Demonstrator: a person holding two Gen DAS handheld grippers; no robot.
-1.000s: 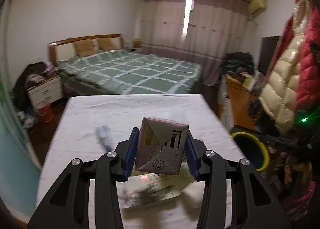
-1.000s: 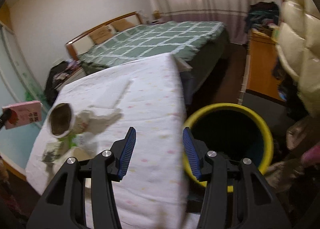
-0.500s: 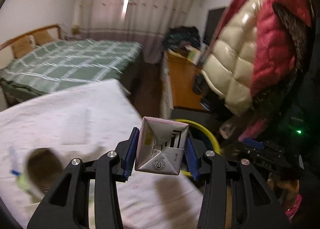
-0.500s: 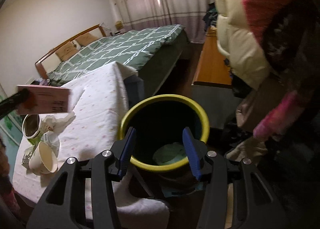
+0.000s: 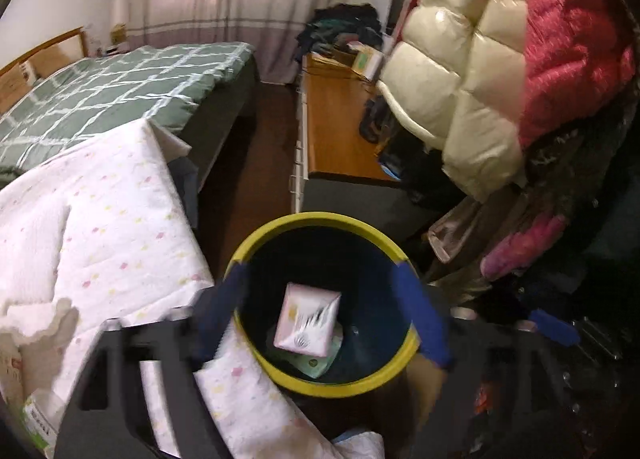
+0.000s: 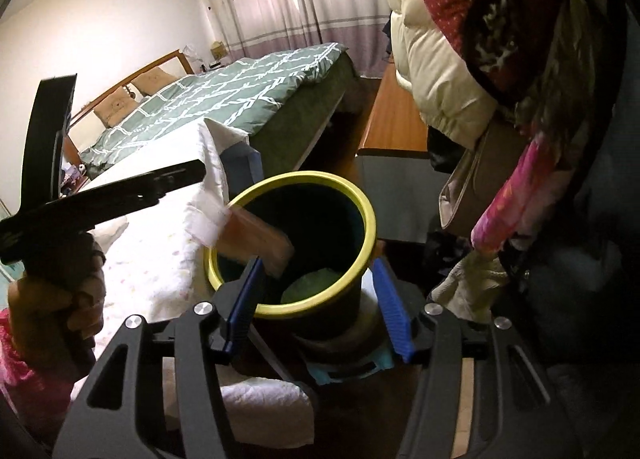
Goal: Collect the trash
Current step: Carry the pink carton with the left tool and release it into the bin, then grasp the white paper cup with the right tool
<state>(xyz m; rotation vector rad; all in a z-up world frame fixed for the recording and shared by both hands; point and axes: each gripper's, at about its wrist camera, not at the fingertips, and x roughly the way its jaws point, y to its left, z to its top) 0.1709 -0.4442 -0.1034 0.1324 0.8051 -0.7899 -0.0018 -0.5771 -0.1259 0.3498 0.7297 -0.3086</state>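
**Carton dropped into the bin**

Just now the left gripper [image 5: 320,315] has swung from over the bench [image 5: 100,219], with its white dotted cloth, to hang above the yellow-rimmed bin [image 5: 320,219] beside it. A second ago its jaws were clamped on a pink carton [image 5: 306,323]; they have just been opening and now stand wide, with nothing between the pads. From the left wrist the carton shows inside the rim, below the jaws; from the right wrist it is a pink blur [image 6: 256,243] at the near lip, so it looks to be falling, or only just landed. I'd judge this piece of trash delivered.

The right gripper [image 6: 320,299] has also come round towards the bin, its jaws a little wider than before and holding nothing.

Something pale green [image 6: 316,283] lies at the bottom of the bin; what it is I cannot tell. The left jaws are smeared by motion. On the bench only a scrap of crumpled paper [image 5: 44,323] and a printed packet [image 5: 36,423] show at the picture's edge, so how much trash remains is hidden.
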